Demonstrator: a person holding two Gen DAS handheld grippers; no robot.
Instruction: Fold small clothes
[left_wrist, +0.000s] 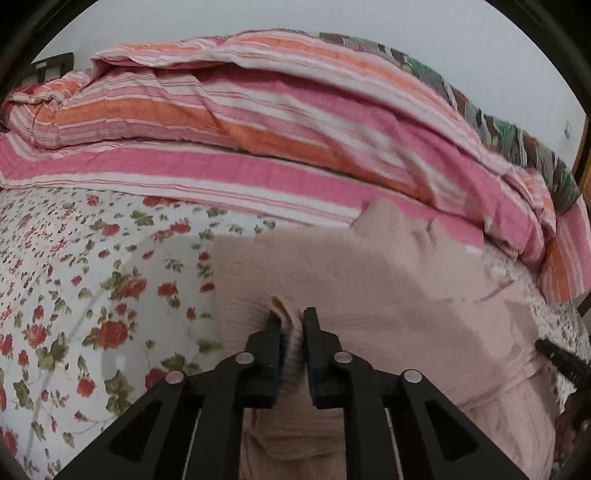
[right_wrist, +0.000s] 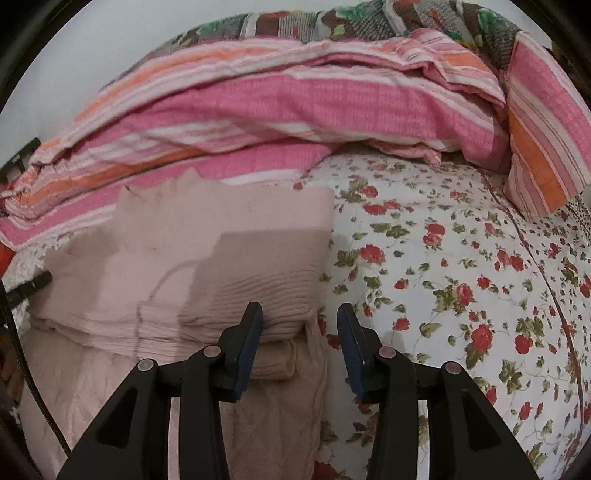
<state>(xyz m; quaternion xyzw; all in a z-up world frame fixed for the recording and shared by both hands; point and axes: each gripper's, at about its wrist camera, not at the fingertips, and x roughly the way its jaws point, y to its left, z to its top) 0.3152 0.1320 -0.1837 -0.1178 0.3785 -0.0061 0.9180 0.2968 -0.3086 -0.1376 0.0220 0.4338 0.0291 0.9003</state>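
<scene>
A pale pink knit garment (left_wrist: 369, 273) lies partly folded on the flowered bedsheet (left_wrist: 74, 295). My left gripper (left_wrist: 292, 320) is shut on a pinched fold of the garment's near edge. In the right wrist view the garment (right_wrist: 229, 258) lies folded in layers at the left. My right gripper (right_wrist: 300, 314) is open, its left finger (right_wrist: 251, 325) against the folded layer's right corner, nothing between the fingers. The tip of the other gripper (right_wrist: 33, 282) shows at the far left edge.
A rolled pink and orange striped quilt (left_wrist: 258, 122) lies along the far side of the bed, also in the right wrist view (right_wrist: 295, 99). A striped pillow (right_wrist: 543, 140) sits at the right. Flowered sheet (right_wrist: 461, 277) spreads to the right of the garment.
</scene>
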